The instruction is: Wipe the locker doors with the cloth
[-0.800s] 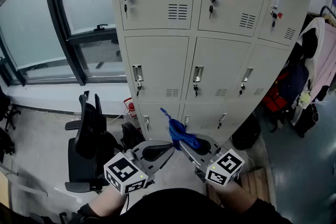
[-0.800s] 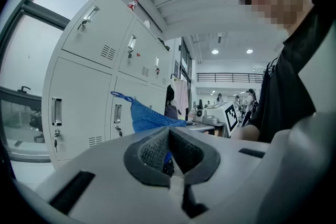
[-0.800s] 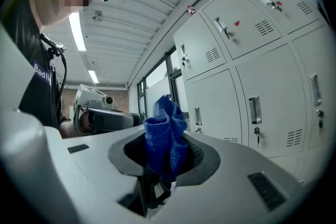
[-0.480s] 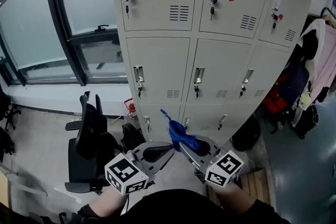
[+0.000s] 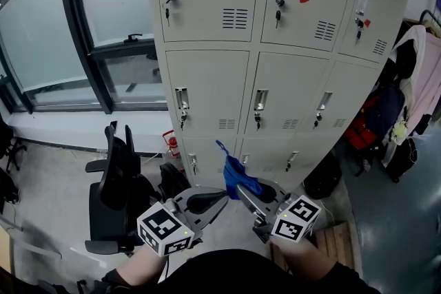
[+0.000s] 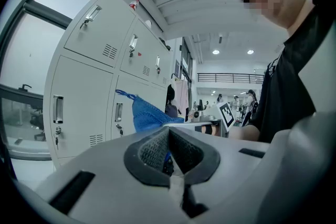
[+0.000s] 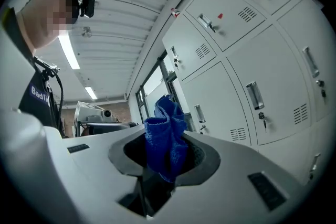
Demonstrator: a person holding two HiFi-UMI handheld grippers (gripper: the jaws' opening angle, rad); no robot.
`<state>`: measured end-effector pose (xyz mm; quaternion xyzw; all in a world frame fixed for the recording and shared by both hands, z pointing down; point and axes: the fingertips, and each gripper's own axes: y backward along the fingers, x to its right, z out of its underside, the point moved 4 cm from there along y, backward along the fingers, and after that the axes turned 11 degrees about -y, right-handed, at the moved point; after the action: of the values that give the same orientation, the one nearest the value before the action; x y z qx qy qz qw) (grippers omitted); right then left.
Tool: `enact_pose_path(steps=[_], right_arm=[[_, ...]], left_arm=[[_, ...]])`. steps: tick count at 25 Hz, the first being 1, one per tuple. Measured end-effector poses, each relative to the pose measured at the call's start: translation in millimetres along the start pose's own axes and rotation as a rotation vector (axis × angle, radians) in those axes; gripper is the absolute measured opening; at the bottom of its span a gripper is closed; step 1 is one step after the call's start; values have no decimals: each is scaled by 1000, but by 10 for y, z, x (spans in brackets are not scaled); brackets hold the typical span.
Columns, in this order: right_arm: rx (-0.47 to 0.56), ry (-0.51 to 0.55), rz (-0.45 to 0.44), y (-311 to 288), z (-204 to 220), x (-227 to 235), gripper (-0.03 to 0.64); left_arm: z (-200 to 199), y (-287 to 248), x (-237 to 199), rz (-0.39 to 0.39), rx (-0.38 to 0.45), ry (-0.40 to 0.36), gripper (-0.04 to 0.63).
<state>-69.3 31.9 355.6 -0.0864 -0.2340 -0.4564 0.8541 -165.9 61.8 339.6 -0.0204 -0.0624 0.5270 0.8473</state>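
Note:
A bank of beige locker doors (image 5: 207,89) stands in front of me, each with a handle, a key and a vent. My right gripper (image 5: 242,189) is low in the head view, shut on a bunched blue cloth (image 5: 234,174) that sticks up towards the bottom row of doors without touching them. The right gripper view shows the blue cloth (image 7: 167,136) pinched between the pads, with the locker doors (image 7: 252,44) beyond. My left gripper (image 5: 220,197) is beside it, shut with nothing held. The left gripper view shows the blue cloth (image 6: 147,115) past the left gripper (image 6: 169,135).
A black office chair (image 5: 117,179) stands at the left below a large window (image 5: 41,31). A red extinguisher (image 5: 170,142) sits by the locker's foot. Hanging clothes (image 5: 422,72) and bags crowd the right side, and a wooden pallet (image 5: 332,234) lies near my right hand.
The right gripper and the cloth have shifted slightly to the right and turned a little. The left gripper has barely moved.

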Motion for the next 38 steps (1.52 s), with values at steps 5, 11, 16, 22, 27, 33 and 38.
enact_pose_path(steps=[5, 11, 16, 22, 27, 33, 38], right_arm=[[6, -134, -62, -102, 8, -36, 103], [23, -197, -93, -301, -83, -84, 103], [67, -243, -107, -487, -255, -74, 103], [192, -229, -51, -504, -737, 82, 103], [291, -196, 8, -473, -1130, 226, 103], [349, -144, 36, -256, -1547, 515, 103], [338, -148, -16, -171, -1913, 948, 103]], left_arm=[[68, 41, -7, -4, -9, 10, 8], [64, 169, -81, -17, -2, 9, 8], [66, 322, -159, -31, 9, 10, 8], [120, 473, -236, -21, 4, 8, 8], [71, 470, -277, 46, 9, -18, 8], [25, 83, -338, 86, 14, -42, 8], [-80, -503, -446, 46, 16, -41, 8]])
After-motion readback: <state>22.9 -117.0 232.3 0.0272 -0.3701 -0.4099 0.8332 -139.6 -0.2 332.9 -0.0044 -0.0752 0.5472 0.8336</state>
